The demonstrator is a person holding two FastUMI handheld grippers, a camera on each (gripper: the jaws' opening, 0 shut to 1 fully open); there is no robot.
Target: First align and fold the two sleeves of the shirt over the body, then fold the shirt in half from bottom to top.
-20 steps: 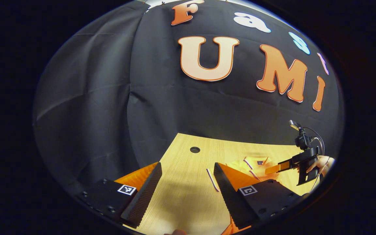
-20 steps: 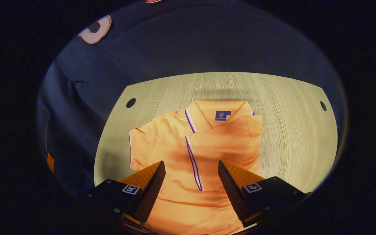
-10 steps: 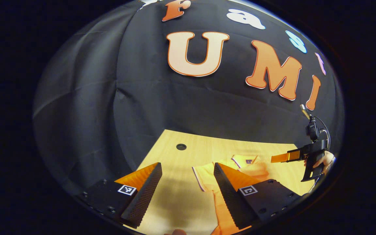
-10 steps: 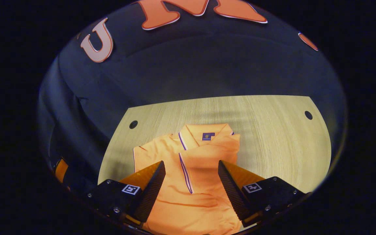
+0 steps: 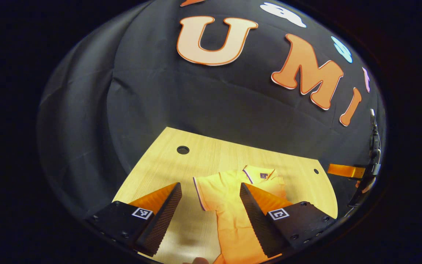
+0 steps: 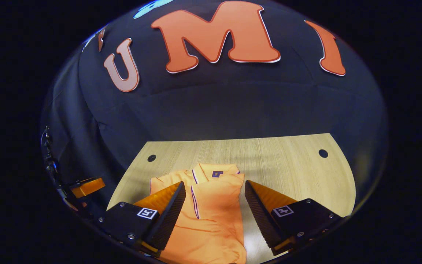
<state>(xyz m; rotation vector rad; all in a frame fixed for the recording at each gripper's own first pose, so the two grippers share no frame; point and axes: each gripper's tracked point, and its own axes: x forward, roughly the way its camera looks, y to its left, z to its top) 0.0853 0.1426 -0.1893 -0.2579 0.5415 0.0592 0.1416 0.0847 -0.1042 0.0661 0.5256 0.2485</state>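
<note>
An orange polo shirt (image 6: pixel 211 209) lies flat on the wooden table (image 6: pixel 291 172), collar toward the wall. One sleeve is folded over the body; the other sleeve (image 6: pixel 159 183) still sticks out to the side. In the left gripper view the shirt (image 5: pixel 229 205) lies ahead with that sleeve (image 5: pixel 205 190) spread toward the left. My left gripper (image 5: pixel 211 214) is open and holds nothing, above the table's near edge. My right gripper (image 6: pixel 214 214) is open over the shirt's lower part, with nothing between its fingers. The right gripper (image 5: pixel 346 171) also appears at the far right of the left gripper view.
The table has round cable holes near its far corners (image 6: pixel 151 158) (image 6: pixel 323 153) (image 5: pixel 182 149). Black cloth walls close the booth behind and beside the table. The left gripper (image 6: pixel 86 186) appears at the left edge of the right gripper view.
Both grippers have pulled back and risen away from the shirt, which now looks smaller and farther. The right gripper has drifted to the edge of the left gripper view. Both stay open.
</note>
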